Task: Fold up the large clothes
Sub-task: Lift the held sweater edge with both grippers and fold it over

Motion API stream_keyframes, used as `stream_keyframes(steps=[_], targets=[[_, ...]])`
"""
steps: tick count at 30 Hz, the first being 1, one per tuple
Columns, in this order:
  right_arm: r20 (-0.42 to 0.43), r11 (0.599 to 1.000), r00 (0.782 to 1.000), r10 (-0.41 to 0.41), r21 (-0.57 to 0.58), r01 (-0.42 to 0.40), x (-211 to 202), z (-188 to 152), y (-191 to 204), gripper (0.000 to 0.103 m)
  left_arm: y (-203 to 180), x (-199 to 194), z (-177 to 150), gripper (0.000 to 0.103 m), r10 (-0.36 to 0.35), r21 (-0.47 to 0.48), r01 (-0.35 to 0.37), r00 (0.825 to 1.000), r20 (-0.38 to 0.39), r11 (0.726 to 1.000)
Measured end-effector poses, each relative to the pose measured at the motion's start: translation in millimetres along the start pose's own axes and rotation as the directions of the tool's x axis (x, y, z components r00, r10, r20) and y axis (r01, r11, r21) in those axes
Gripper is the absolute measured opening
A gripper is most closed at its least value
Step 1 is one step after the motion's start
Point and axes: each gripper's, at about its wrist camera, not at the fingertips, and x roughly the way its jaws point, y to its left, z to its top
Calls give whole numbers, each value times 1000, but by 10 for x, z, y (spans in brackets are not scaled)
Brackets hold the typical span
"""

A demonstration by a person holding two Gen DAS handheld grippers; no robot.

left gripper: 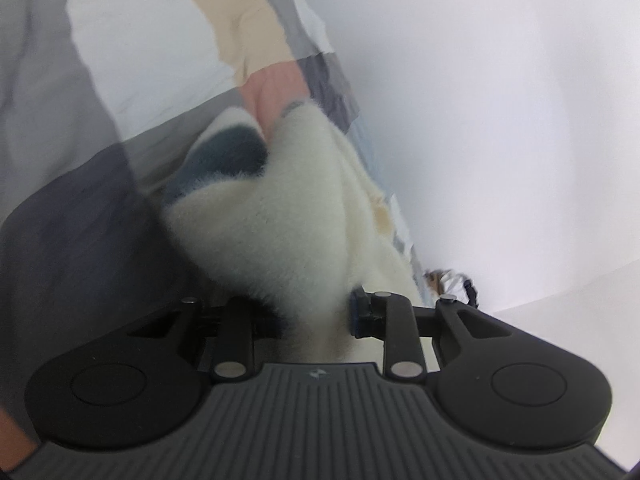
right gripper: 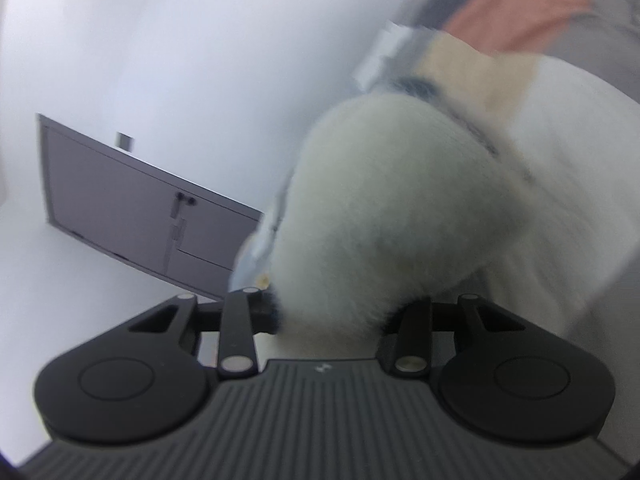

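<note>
A fluffy cream garment (left gripper: 280, 216) with dark blue-grey patches (left gripper: 232, 152) bunches up right in front of the left wrist camera. My left gripper (left gripper: 316, 316) is shut on a fold of it, and the pile hides most of the pads. In the right wrist view the same cream garment (right gripper: 380, 208) rises as a thick lump from between the fingers. My right gripper (right gripper: 332, 316) is shut on that lump. The cloth trails away to the upper right, blurred.
Under the garment lies a patchwork cover (left gripper: 132, 52) of grey, white, beige and pink blocks. A white wall (left gripper: 500, 120) fills the right of the left wrist view. A grey cabinet (right gripper: 140, 208) stands against the wall, and an orange cloth (right gripper: 520, 12) lies at the far top right.
</note>
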Motion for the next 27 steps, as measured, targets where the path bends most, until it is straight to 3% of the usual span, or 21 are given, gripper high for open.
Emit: stream_keyframes(steps=[14,24,27], targets=[[22,993,1000,-8,-115,11,-829,-257,291,43,-224,-796,-448,31,-15,37,15,1000,17,999],[26,993,1000,14,-116,-11,-1516,-520,333,43,-177,-1496,-889,32,-24,-55,25,999,22,998],[2,995,1000,-15,-103,15,-1534,-549,281,44,-48,-1483,-932,45,-15,-101,14,1000,-5,995]])
